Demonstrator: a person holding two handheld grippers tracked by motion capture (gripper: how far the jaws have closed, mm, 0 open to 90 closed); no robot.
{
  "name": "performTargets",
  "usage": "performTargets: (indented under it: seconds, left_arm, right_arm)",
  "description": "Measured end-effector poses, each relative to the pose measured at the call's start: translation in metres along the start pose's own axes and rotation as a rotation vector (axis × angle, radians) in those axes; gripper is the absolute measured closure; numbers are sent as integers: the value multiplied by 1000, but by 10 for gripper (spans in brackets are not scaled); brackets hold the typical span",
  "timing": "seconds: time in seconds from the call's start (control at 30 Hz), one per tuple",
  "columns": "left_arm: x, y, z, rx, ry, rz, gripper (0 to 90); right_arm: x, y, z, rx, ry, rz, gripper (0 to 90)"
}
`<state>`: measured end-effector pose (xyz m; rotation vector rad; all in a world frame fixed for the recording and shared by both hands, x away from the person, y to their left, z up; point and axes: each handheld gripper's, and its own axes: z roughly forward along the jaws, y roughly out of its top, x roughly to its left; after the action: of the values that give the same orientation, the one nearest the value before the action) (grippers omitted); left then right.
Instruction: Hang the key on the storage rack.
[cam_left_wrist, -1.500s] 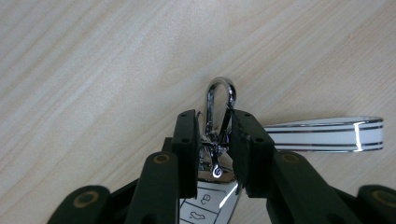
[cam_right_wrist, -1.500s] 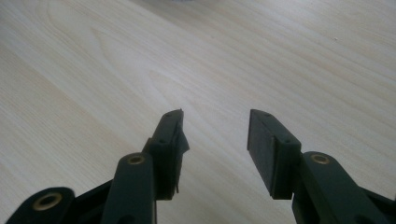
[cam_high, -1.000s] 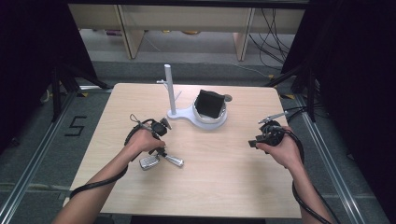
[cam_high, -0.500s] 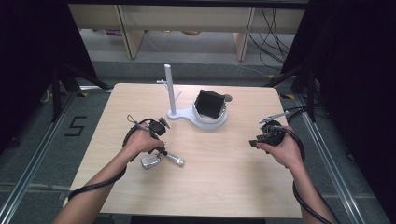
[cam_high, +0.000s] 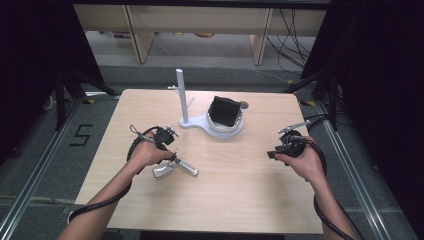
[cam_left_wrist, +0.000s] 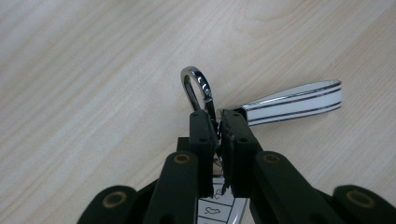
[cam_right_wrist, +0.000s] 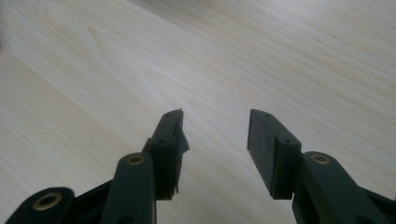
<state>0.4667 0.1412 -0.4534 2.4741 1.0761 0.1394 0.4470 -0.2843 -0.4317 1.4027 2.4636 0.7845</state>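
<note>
Left gripper (cam_left_wrist: 218, 122) clamped on car key fob (cam_high: 162, 172) by its thin chrome clip (cam_left_wrist: 196, 88), white strap beyond. Risk: slippage from narrow purchase. Right gripper (cam_right_wrist: 215, 133) apart, holding nothing.

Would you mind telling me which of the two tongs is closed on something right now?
The left tongs: its jaws pinch the car key by its metal clip, while the right tongs stands open over bare table.

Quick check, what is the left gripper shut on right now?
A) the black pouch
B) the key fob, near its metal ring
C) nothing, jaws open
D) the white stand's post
B: the left gripper has its jaws closed on the key fob just below the ring.
</note>
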Motion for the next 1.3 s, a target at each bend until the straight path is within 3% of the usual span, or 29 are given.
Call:
performTargets:
  seconds: [0.07, 0.1, 0.17, 0.2, 0.3, 0.33, 0.47, 0.53, 0.6, 0.63, 0.67, 0.7, 0.87, 0.9, 0.93, 1.03, 1.07, 1.1, 1.13, 1.17, 1.2, 1.23, 1.27, 1.3]
  left_arm:
    - [1, 0, -3, -26, 13, 8, 832]
    - [4, 1, -6, -17, 25, 35, 831]
    - [4, 1, -9, -58, 33, 14, 831]
    - [5, 1, -11, -68, 38, 19, 831]
    - [6, 2, -16, -112, 68, 16, 831]
    - [6, 2, -17, -127, 70, 12, 831]
    - [8, 2, -21, -199, 91, -7, 832]
    - [9, 3, -23, -231, 104, -17, 831]
    - [10, 4, -25, -256, 120, -14, 831]
    - [10, 5, -26, -291, 123, -29, 831]
    - [10, 6, -28, -295, 132, -21, 832]
    - [11, 7, -29, -326, 138, -33, 832]
    - [17, 16, -38, -396, 191, -47, 832]
    - [18, 18, -39, -411, 201, -55, 832]
    - [19, 21, -40, -432, 217, -60, 832]
    - [22, 28, -43, -455, 251, -58, 832]
    - [22, 31, -43, -481, 265, -80, 832]
    - [24, 32, -46, -475, 278, -62, 832]
    - [25, 35, -45, -498, 277, -79, 832]
    - [27, 35, -47, -491, 281, -69, 832]
    - [27, 37, -46, -516, 287, -85, 832]
    - [28, 38, -47, -511, 291, -80, 832]
    - [29, 38, -47, -521, 292, -88, 832]
    - [30, 39, -48, -522, 301, -87, 832]
  right_arm:
    - [-3, 0, 0, -9, 2, -17, 565]
    - [-3, -1, 0, -12, 0, -14, 565]
    - [-4, -2, -1, -13, 6, -1, 566]
    - [-5, -3, 0, -31, -5, -15, 566]
    - [-4, -6, -1, -32, 0, 18, 568]
    - [-5, -7, -1, -40, -2, 4, 569]
    - [-3, -11, -1, -71, -2, 26, 570]
    - [-2, -12, -3, -55, -3, 28, 570]
    - [0, -15, -2, -85, -10, 41, 570]
    - [0, -15, -2, -80, -10, 46, 570]
    - [1, -16, -4, -67, -9, 37, 571]
    - [2, -18, -2, -97, -6, 53, 571]
    - [5, -22, -3, -89, -3, 65, 571]
    - [4, -23, 2, -148, -2, 56, 571]
    - [6, -23, -2, -95, 3, 81, 571]
    - [6, -25, 1, -120, 3, 81, 571]
    - [4, -26, 0, -109, -2, 64, 571]
    - [3, -26, 1, -123, -1, 53, 571]
    - [6, -27, 0, -101, 2, 102, 571]
    - [4, -27, 0, -106, 0, 86, 570]
    - [4, -28, 0, -115, 0, 94, 571]
    - [2, -28, 2, -137, -1, 65, 571]
    - [2, -29, 1, -118, -4, 60, 571]
    - [4, -30, 5, -169, 4, 90, 570]
